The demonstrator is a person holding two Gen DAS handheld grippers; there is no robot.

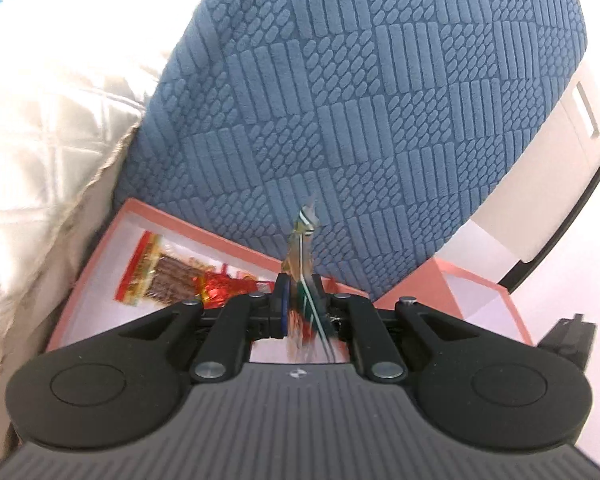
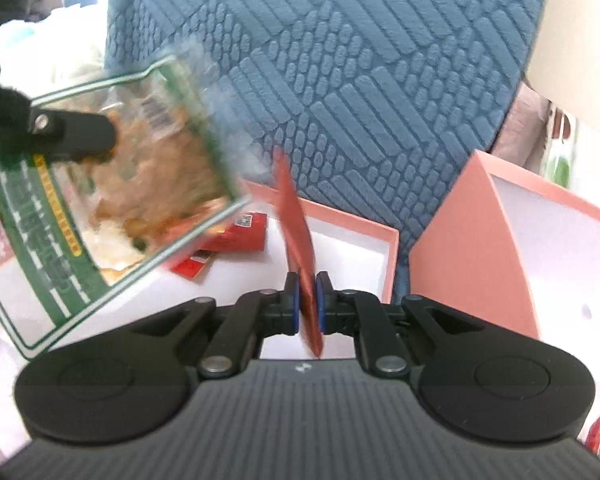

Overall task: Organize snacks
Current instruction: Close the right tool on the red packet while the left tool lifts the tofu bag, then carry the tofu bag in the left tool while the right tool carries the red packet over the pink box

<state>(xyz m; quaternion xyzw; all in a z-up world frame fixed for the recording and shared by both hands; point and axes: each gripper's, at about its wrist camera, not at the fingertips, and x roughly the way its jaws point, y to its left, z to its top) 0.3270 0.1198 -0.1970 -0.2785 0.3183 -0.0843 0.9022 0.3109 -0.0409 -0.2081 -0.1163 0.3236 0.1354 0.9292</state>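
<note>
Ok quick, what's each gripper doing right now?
Left gripper: closed on the green-bordered clear snack bag.
Right gripper: closed on the flat red snack packet.

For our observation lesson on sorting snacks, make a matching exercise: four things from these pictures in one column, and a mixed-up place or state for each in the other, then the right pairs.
Things:
1. green-edged snack bag
2. flat red packet
3. left pink box
4. blue cushion

Descriptions:
A. stands behind both boxes
B. pinched edge-on in the right claw
C. holds red and gold packets
D. held up in the left claw

Pairs: 1-D, 2-B, 3-C, 4-A
</note>
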